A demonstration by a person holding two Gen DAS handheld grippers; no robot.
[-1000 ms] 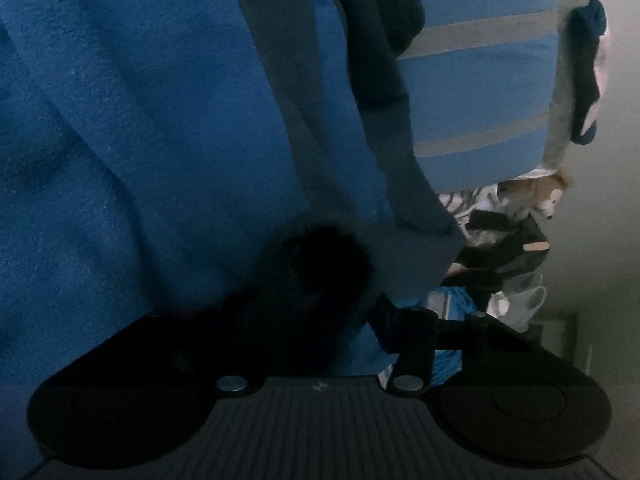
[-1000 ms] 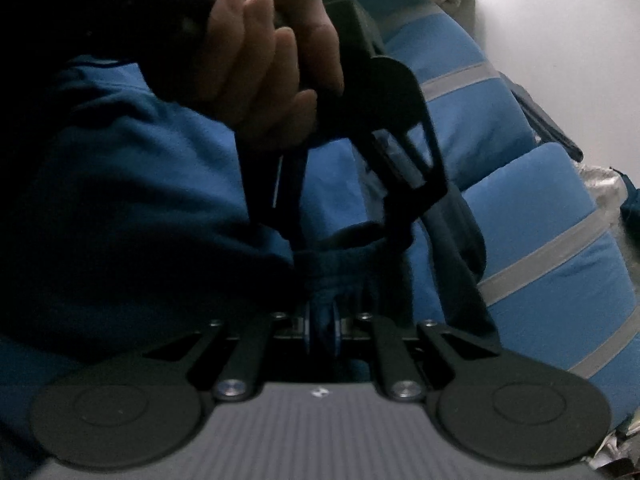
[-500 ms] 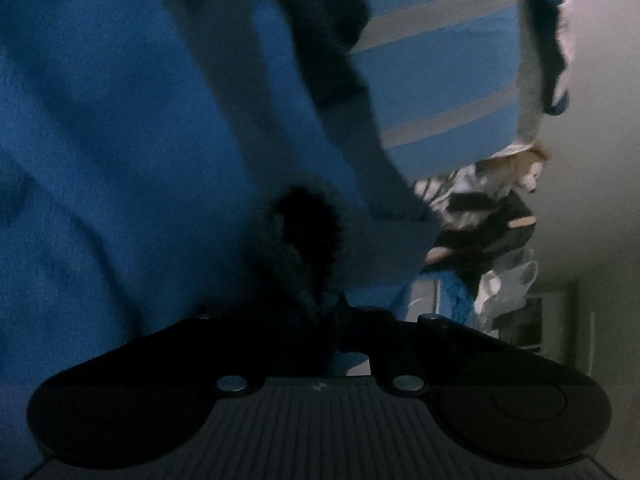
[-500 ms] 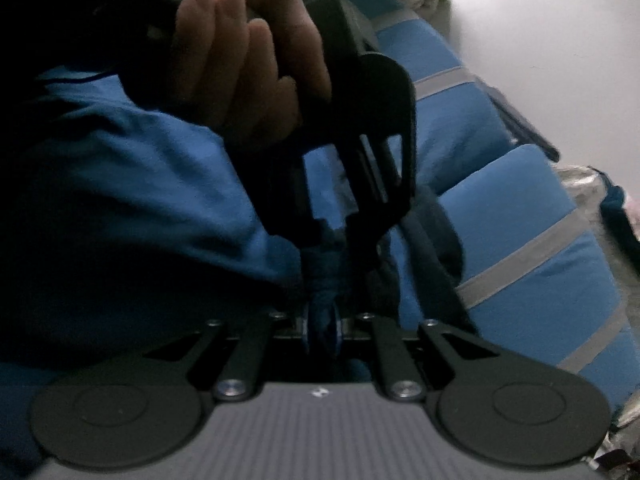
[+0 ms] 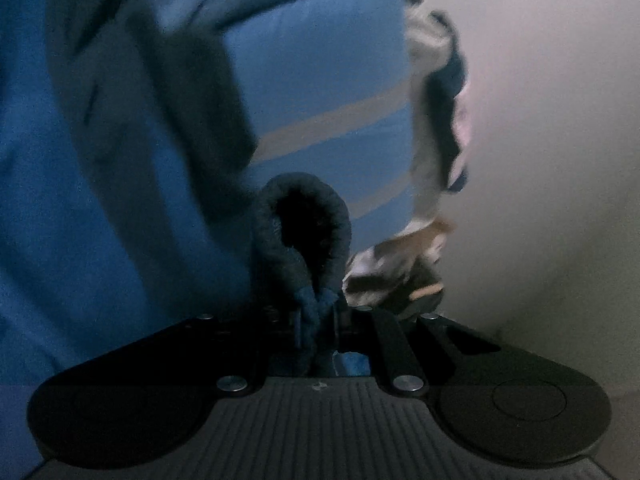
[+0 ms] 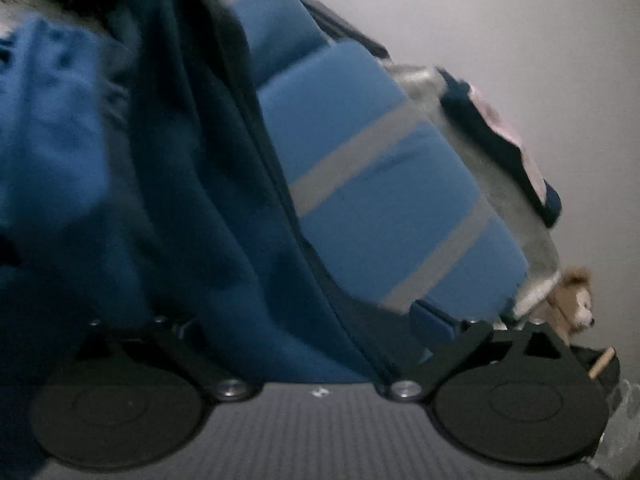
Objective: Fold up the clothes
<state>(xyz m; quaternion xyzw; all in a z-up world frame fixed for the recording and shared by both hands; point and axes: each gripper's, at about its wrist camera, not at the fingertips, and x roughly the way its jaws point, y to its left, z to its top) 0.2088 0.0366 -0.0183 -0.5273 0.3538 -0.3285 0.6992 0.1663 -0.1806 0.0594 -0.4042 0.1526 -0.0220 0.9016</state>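
Both wrist views pressed close against blue garment (image 5: 80,200), sharing striped cushion (image 6: 380,200), pale wall (image 6: 520,40)

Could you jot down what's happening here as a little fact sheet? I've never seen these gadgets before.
Garment: blue sweater, dark trim, filling most of both views
Left gripper: shut on a dark cuff of the sweater, which loops up above it
Right gripper: arms spread wide, open; sweater cloth hangs across it
Behind: blue cushion with grey stripes
Also there: small plush toy at the cushion's end
Folding: not yet finished
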